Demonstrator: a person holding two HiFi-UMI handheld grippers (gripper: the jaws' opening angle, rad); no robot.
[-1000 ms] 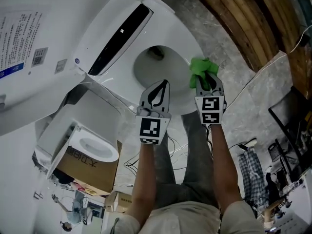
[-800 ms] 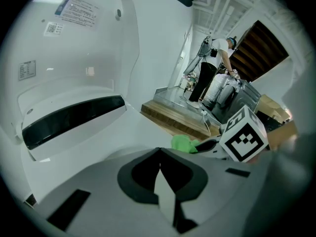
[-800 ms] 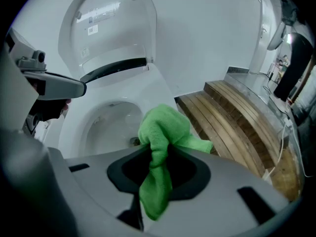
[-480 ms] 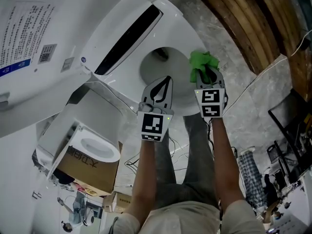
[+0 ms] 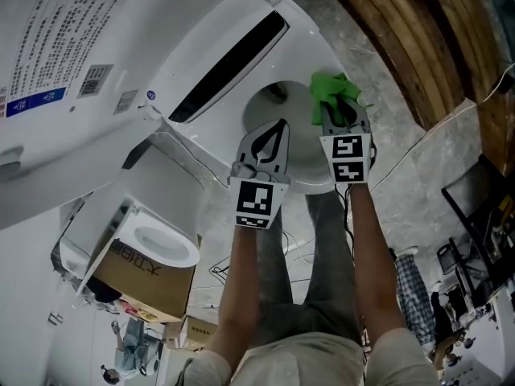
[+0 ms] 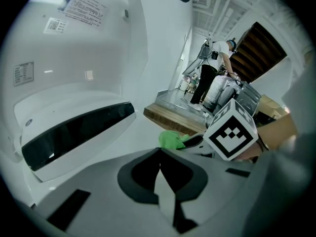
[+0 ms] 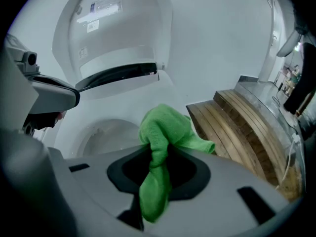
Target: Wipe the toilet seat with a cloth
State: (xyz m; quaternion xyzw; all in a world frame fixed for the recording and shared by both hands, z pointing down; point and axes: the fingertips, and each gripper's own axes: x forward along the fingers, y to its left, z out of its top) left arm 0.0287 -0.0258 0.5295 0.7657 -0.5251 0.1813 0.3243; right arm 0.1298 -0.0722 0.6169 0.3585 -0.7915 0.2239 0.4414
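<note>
The white toilet seat (image 5: 308, 55) rings the bowl (image 5: 278, 107), and the lid (image 5: 193, 30) stands raised behind it. My right gripper (image 5: 339, 109) is shut on a green cloth (image 5: 332, 93), which bunches out past the jaws over the seat's right rim; touch cannot be told. In the right gripper view the cloth (image 7: 163, 132) hangs between the closed jaws of the right gripper (image 7: 155, 157), above the bowl (image 7: 106, 135). My left gripper (image 5: 282, 127) is shut and empty over the bowl's front edge. Its tips meet in the left gripper view (image 6: 159, 151), with the cloth (image 6: 170, 139) just beyond.
Curved wooden steps (image 5: 402, 39) lie right of the toilet. A second small toilet (image 5: 157, 244) sits on a cardboard box (image 5: 149, 284) at lower left. Cables (image 5: 426, 131) trail over the stone floor. A person (image 6: 210, 75) stands far off.
The head view has swung, so the toilet sits further right and higher. Both grippers edged forward toward the bowl. The cloth stays held in the right gripper.
</note>
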